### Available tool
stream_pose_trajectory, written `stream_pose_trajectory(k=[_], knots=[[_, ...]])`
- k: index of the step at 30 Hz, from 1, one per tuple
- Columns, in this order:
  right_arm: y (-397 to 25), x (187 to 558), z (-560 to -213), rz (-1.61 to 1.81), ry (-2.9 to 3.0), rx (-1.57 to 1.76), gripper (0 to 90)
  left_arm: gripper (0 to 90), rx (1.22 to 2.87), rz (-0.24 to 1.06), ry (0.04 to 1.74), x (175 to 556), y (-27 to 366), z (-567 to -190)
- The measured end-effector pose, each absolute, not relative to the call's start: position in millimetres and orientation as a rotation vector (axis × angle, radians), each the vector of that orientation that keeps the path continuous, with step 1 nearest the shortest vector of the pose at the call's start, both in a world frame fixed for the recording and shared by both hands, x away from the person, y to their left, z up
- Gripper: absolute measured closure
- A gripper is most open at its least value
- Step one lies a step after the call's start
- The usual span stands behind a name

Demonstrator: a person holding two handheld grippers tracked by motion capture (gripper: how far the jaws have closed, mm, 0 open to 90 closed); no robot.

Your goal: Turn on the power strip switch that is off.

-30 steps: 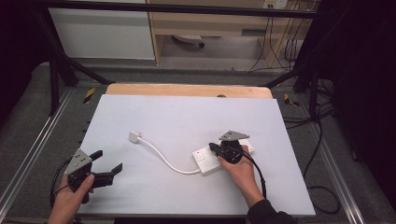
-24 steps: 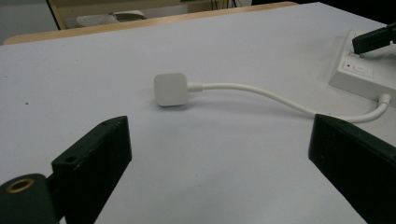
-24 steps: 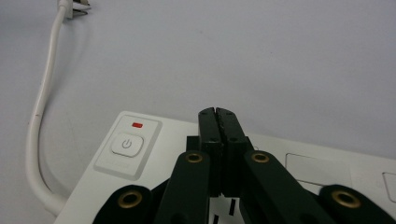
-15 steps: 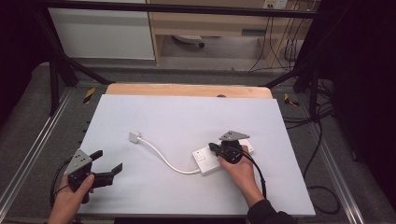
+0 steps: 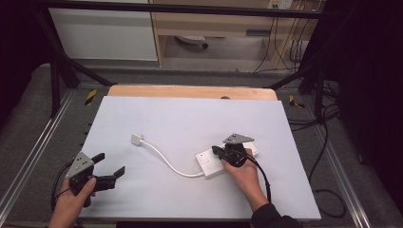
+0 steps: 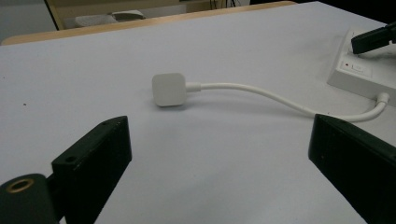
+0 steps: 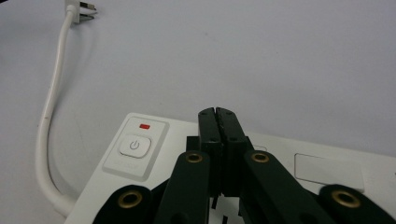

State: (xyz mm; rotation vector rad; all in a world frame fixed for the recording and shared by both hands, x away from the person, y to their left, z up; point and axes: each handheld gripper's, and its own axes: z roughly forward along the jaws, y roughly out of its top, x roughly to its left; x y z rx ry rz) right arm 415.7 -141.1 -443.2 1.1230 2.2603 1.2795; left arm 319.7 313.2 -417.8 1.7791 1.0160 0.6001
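At the table's near-left corner, the left gripper (image 5: 105, 170) rests low in the person's hand with its jaws spread wide and nothing between them. Its own view looks straight between those jaws at the white plug (image 6: 168, 88), which lies flat on the white tabletop (image 5: 190, 114) ahead of it and a little to its right, well apart from it. From the plug the white cable (image 5: 164, 159) runs rightward and toward the person in a shallow curve, so its long axis lies roughly across the table, and it enters the left end of the white power strip (image 5: 211, 163). Over the strip sits the right gripper (image 7: 218, 114), jaws pressed together and empty, their tips poised over the strip's top face just right of the power button (image 7: 134, 145); whether they touch the casing I cannot tell. I judge the plug the likelier thing to be picked up, and the open left gripper is the nearer to it.
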Motion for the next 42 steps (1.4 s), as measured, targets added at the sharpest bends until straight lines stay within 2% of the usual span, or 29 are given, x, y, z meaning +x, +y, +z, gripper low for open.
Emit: stream_pose_trajectory(k=[42], knots=[[-141.1,413.1,-446.2,1.29,2.239,1.112,90.0,6.1,1.798,0.598,1.006,319.7,311.7,-418.2]])
